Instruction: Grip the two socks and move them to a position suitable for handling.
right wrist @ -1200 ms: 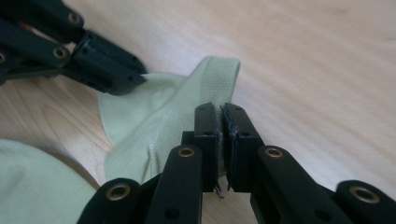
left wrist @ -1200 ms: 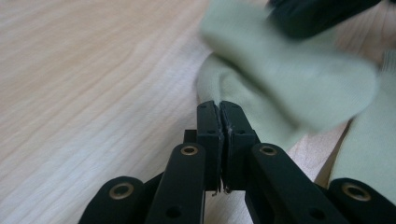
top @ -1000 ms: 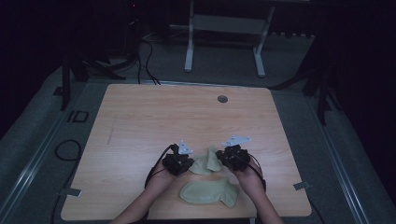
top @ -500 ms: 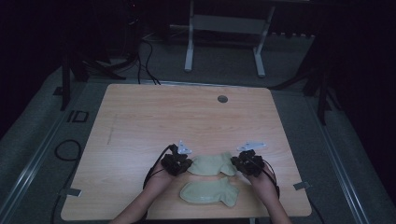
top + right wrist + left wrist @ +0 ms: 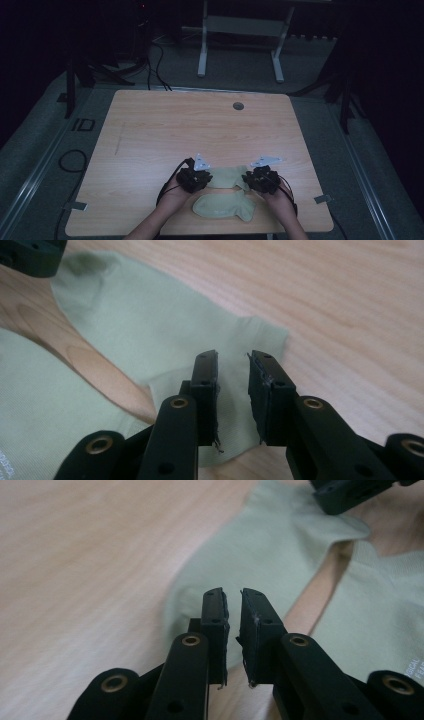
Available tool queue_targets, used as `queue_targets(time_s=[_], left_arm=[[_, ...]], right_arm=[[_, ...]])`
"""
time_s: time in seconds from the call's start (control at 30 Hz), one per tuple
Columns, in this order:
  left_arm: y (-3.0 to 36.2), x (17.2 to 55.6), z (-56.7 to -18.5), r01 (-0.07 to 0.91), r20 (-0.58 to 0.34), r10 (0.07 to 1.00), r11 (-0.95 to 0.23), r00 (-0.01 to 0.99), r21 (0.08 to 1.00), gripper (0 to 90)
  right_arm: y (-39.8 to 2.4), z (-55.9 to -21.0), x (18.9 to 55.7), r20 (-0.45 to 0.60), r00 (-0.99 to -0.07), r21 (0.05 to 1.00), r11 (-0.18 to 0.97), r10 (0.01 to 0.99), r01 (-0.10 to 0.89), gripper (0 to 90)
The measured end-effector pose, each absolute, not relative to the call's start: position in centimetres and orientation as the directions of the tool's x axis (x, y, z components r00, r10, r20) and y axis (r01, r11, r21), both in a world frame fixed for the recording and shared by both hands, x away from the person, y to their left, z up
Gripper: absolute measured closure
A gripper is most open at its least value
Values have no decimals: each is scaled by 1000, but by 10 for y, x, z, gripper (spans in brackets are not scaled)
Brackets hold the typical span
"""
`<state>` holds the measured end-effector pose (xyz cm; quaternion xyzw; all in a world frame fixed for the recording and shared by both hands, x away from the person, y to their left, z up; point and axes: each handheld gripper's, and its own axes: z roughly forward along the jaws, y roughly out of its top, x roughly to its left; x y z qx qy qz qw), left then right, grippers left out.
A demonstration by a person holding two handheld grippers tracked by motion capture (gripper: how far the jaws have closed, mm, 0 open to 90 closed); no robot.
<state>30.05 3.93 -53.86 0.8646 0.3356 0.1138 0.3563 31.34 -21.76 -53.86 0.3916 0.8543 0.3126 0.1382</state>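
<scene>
I hold both grippers low over the near part of the desk (image 5: 150,130), one at each end of the far sock (image 5: 227,176).

My left gripper (image 5: 233,611) stands over that sock's rounded end. Its jaws have just been opening and now show a narrow gap, with nothing between the pads; the cloth lies flat beneath them, released.

My right gripper (image 5: 233,371) stands over the opposite end of the same sock, near its straight hem. Its jaws have also just been opening and stand a little wider than the left pair. Nothing is gripped; the sock lies flat below.

The far sock is pale green and spread flat. A second sock (image 5: 224,206) of the same colour lies just nearer to me, between my forearms. In the gripper views a narrow wedge of bare wood separates the two along most of their length; in the high view they appear to meet or overlap near my right gripper, but I cannot tell which.

Edges: the near sock lies close to the desk's near edge but fully on the surface. Both side edges are well apart from my hands.

Open room: the far half of the desk is bare wood apart from a small round grommet (image 5: 238,106) near the far edge.
</scene>
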Motion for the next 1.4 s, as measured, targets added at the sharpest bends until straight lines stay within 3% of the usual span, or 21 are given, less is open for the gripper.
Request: queue_targets(time_s=[0.2, 0.6, 0.87, 0.9, 0.93, 1.1, 1.13, 1.3, 1.4], left_arm=[[32, 311, -555, 536, -52, 667, -548, 744, 642, 805], [40, 329, -558, 559, -50, 708, -511, 705, 652, 805], [40, 331, -557, 561, -47, 708, -517, 705, 647, 800], [43, 331, -554, 563, -81, 692, -508, 717, 652, 800], [44, 330, -552, 557, -94, 687, -492, 720, 669, 720], [53, 317, -534, 547, -119, 676, -466, 727, 695, 673], [54, 313, -532, 543, -116, 675, -466, 729, 698, 617], [57, 288, -525, 521, -125, 640, -479, 758, 707, 484], [59, 274, -525, 520, -140, 622, -487, 771, 702, 484]], right_arm=[[-222, -552, 315, 18, -653, 623, 503, 757, 600, 723], [-217, -550, 350, -10, -685, 611, 547, 728, 572, 708], [-215, -550, 353, -10, -687, 608, 550, 727, 573, 706], [-215, -550, 353, -8, -687, 608, 549, 727, 573, 693], [-215, -549, 354, 3, -688, 605, 547, 725, 579, 646], [-217, -544, 349, 2, -691, 614, 544, 723, 571, 589], [-220, -540, 345, 12, -690, 629, 531, 724, 568, 573], [-223, -533, 331, 35, -707, 636, 530, 706, 561, 581], [-224, -531, 315, 43, -730, 639, 543, 682, 545, 585]])
